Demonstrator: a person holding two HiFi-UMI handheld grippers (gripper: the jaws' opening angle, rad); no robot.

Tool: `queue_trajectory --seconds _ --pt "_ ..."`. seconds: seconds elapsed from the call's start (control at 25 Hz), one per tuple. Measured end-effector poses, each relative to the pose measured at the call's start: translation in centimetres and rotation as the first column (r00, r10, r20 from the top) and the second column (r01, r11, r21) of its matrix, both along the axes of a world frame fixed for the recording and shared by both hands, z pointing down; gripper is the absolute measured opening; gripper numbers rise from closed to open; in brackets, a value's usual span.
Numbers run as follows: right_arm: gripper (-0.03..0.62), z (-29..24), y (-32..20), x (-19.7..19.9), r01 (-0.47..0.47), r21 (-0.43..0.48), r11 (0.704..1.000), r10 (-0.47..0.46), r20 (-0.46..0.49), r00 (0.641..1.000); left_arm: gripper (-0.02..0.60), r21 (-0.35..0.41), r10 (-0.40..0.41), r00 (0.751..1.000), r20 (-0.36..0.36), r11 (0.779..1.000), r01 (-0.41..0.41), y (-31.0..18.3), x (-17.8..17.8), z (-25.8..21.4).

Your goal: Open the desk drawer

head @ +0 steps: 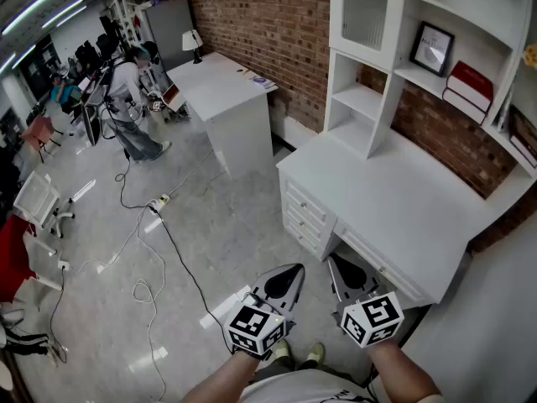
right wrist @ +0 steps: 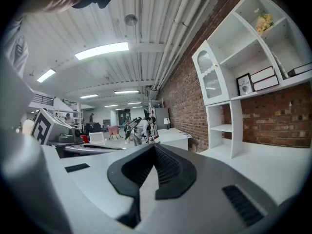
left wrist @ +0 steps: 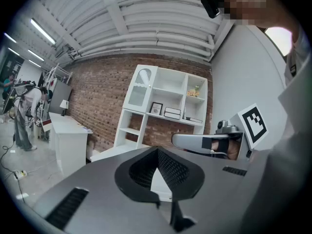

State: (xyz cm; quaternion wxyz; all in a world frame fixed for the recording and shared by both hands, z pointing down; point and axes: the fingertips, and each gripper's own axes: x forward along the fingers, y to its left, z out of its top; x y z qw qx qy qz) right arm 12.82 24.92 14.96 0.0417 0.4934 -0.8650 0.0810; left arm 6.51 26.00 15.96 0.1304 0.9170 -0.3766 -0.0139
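A white desk (head: 394, 191) stands against the brick wall, with a stack of small drawers (head: 304, 217) at its left end and a wide drawer (head: 373, 260) under the top; all look closed. My left gripper (head: 294, 270) hovers over the floor just in front of the desk, jaws shut and empty. Beside it my right gripper (head: 335, 259) is shut too, its tip close to the wide drawer's front. In the left gripper view, the left gripper (left wrist: 157, 150) points at the desk, with the right gripper (left wrist: 209, 141) alongside. In the right gripper view, the right gripper (right wrist: 155, 146) holds nothing.
A white hutch (head: 377, 65) with a framed picture (head: 432, 49) and books (head: 468, 86) sits on the desk. A second white desk (head: 222, 86) stands farther along the wall. Cables (head: 155, 250) trail over the floor. A person (head: 134, 103) stands at the far left.
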Motion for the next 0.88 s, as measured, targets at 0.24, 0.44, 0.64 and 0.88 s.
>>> queue_trajectory --seconds 0.24,0.44,0.64,0.88 --pt "0.017 0.6 -1.3 -2.1 -0.015 -0.009 1.0 0.015 -0.009 1.0 0.012 -0.006 0.013 1.0 0.002 1.0 -0.013 -1.5 -2.1 0.8" --pt "0.017 0.9 -2.4 -3.3 -0.019 -0.036 0.999 0.022 0.07 0.997 0.012 -0.008 0.029 0.999 0.014 1.0 -0.029 -2.7 -3.6 1.9" --pt "0.017 1.6 -3.5 -3.7 -0.054 -0.046 0.997 0.059 0.123 0.991 0.012 -0.018 0.043 0.998 0.042 0.999 -0.042 -4.2 -4.6 3.8" --pt "0.017 2.6 -5.7 -3.5 -0.066 -0.052 0.996 0.073 0.133 0.988 0.012 -0.039 0.051 0.997 0.055 0.998 -0.049 -6.8 -4.6 6.0"
